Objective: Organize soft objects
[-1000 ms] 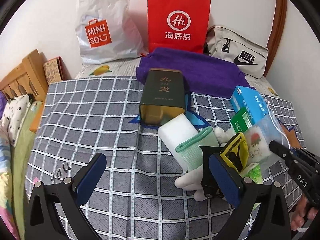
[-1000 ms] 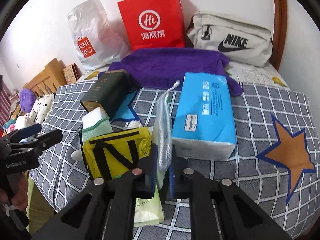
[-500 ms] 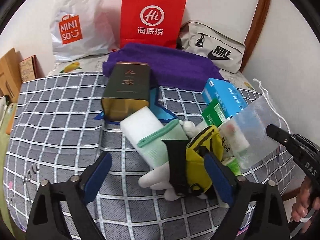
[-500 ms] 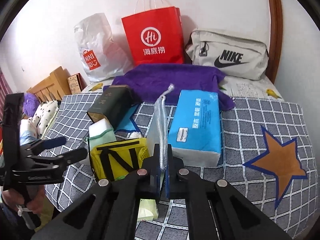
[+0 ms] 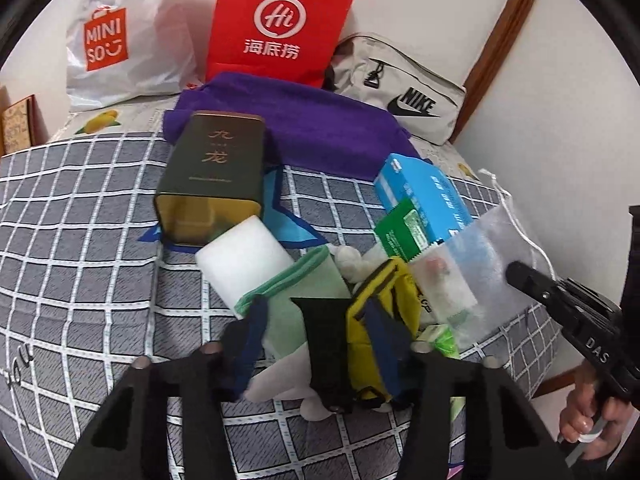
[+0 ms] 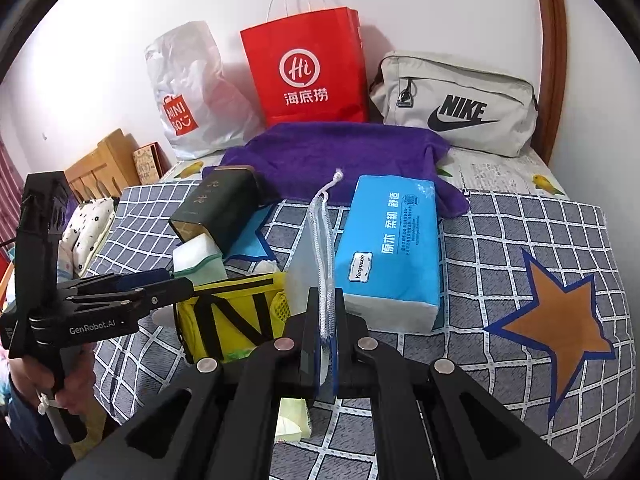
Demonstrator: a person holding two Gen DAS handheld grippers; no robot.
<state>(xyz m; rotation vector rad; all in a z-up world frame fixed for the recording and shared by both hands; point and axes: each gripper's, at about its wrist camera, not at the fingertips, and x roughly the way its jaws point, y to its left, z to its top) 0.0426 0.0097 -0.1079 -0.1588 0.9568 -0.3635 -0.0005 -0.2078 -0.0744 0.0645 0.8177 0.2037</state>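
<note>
Yellow pouch (image 5: 376, 332) sits upright between the half-closed left tongs (image 5: 316, 340), not yet pinched. Right tongs (image 6: 324, 340), just right of it, are clamped on the mesh bag (image 6: 316, 248) edge, bag standing vertical.

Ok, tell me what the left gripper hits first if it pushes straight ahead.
Probably the yellow-and-black pouch: it already sits between the left gripper's fingers, apparently on a white plush toy. Depth is unclear.
</note>
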